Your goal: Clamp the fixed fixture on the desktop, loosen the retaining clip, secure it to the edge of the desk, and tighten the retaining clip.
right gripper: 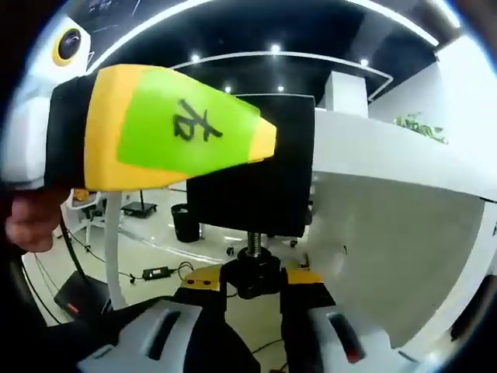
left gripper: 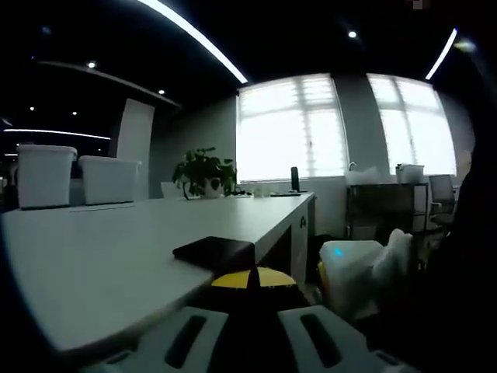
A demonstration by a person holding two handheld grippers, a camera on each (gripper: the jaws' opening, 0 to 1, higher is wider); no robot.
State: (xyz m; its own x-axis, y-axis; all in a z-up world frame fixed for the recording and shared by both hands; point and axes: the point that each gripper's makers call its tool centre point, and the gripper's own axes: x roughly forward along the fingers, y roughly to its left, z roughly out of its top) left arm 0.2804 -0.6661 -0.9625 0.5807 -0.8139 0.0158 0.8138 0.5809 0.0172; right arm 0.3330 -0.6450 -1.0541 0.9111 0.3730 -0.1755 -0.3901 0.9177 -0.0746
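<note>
Left gripper: its 2 pale fingers rise from the bottom of the left gripper view with a gap between them; whether they press on anything I cannot tell.
Fixture, seen from the left: a black plate lies flat on the desk near its edge, just ahead of the fingers; a yellow and black part sits below the plate, at the gap between the tips.
Right gripper: its 2 fingers, pale with yellow and black tips, close in on the black knob of the retaining clip, 1 on each side; the knob sits between the tips and looks gripped.
Clip screw: a threaded stem runs up from the knob to the black body of the fixture above the fingers.
Desk, seen from the right: its white underside and edge lie to the right of the fingers.
Other gripper: a yellow and green housing with a black mark crosses the upper left of the right gripper view, a hand beneath it.
Background ahead of the left fingers: a potted plant, 2 white bins, bright windows.
</note>
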